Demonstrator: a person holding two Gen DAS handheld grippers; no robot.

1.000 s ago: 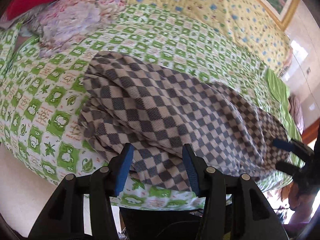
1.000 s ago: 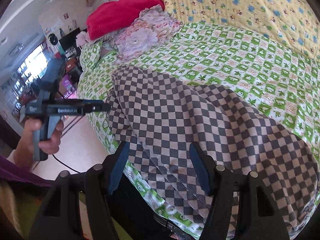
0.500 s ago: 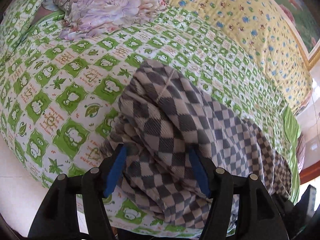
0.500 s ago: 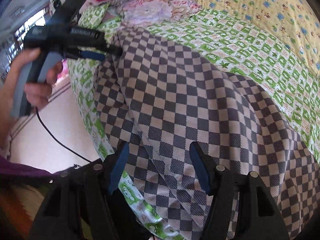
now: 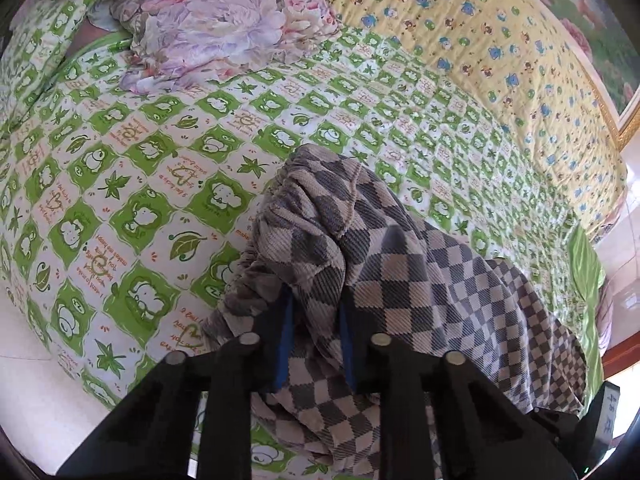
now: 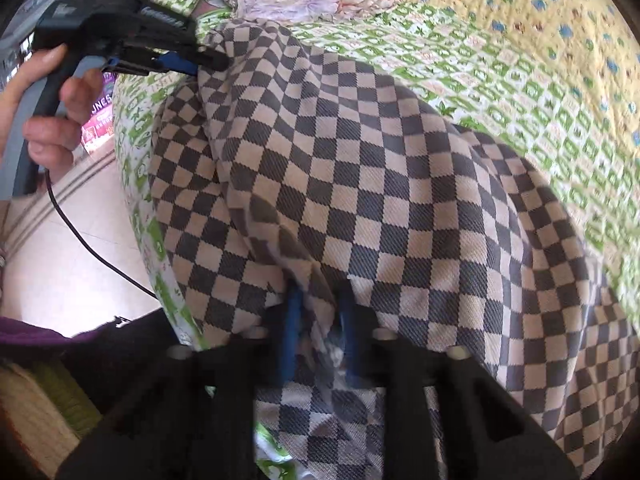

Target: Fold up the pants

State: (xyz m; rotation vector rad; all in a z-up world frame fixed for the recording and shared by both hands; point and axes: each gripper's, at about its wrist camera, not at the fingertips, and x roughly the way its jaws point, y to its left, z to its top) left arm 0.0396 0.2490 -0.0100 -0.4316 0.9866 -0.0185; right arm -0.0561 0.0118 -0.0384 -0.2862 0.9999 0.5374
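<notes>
**Both Grippers Grab the Pants**

A moment ago both pairs of fingers stood wide over the pants (image 5: pixel 420 272). Now the left gripper (image 5: pixel 314 340) is closing its fingers, with the bunched waistband cloth squeezed between them. The right gripper (image 6: pixel 320 340) has pinched a fold of checkered cloth tight between its fingers too. The pants lie on the bed (image 5: pixel 160 160), near its edge, stretching away past both fingertips. With both ends caught, the person can probably lift the cloth next and start the fold.
</notes>
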